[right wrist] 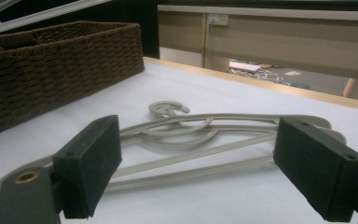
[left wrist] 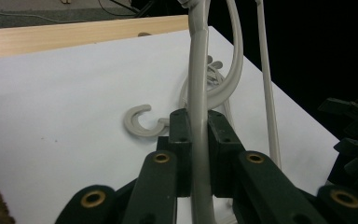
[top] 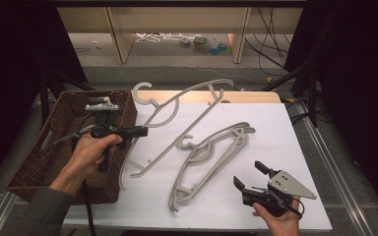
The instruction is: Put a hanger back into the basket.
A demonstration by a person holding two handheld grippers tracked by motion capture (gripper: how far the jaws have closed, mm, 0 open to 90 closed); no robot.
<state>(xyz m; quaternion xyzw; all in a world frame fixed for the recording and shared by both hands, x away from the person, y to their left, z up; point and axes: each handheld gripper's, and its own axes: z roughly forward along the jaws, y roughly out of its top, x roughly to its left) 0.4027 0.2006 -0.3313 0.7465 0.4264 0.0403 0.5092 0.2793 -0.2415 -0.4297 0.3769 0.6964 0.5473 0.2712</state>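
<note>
Right gripper (top: 248, 173) jaws open, left gripper (left wrist: 198, 140) jaws clamping grey hanger (left wrist: 199, 84); wicker basket (top: 64, 142) beside

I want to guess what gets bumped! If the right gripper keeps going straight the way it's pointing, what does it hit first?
Probably the stacked grey hangers lying on the white table. The right gripper is open and aimed at them; how far off they are is hard to tell.

From above our side of the white table (top: 256, 128) we look forward and down, the wicker basket (top: 64, 142) at left. The left gripper view sits close over the table, facing its far wooden edge. The right gripper view looks low across it, leftward; it shares the stacked hangers (right wrist: 205, 135) and basket with the high view.
</note>
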